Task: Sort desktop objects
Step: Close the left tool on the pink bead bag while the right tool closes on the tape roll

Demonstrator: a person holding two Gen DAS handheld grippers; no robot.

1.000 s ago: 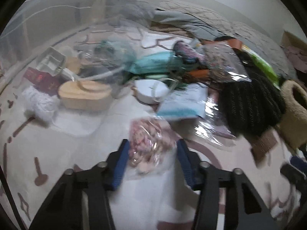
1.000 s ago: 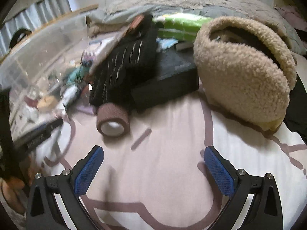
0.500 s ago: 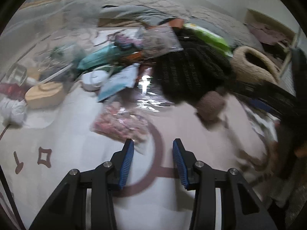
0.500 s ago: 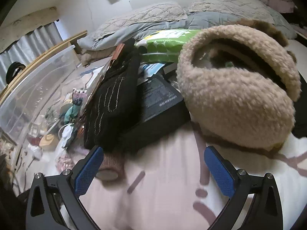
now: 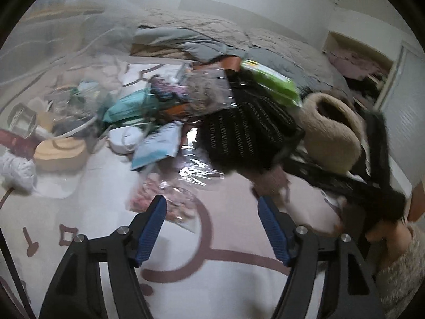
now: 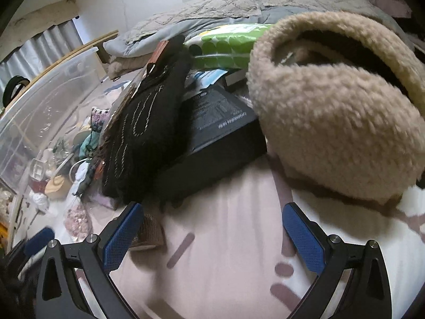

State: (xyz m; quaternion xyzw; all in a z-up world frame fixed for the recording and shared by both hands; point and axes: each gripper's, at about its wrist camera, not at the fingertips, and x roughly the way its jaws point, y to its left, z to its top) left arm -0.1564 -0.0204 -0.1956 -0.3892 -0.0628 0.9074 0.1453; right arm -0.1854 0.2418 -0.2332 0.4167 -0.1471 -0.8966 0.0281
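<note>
- Hovering over the patterned bedspread (image 5: pixel 225 279), the left gripper (image 5: pixel 211 228) has just been opening; its jaws stand apart with only bare cloth between them.
- A clear bag of pink pieces (image 5: pixel 164 202) lies just beyond its left finger, free of the pads.
- The right gripper (image 6: pixel 212 232) is spread wide and holds nothing; a brown tape roll (image 6: pixel 150 232) sits beside its left finger.
- Ahead of it, a black box (image 6: pixel 220 138), a black knit garment (image 6: pixel 143 138) and a fleecy beige slipper (image 6: pixel 337 122) crowd the far edge.
- Open bedspread remains only near both grippers; a clear plastic bin (image 6: pixel 47 101) walls the left side.
</note>
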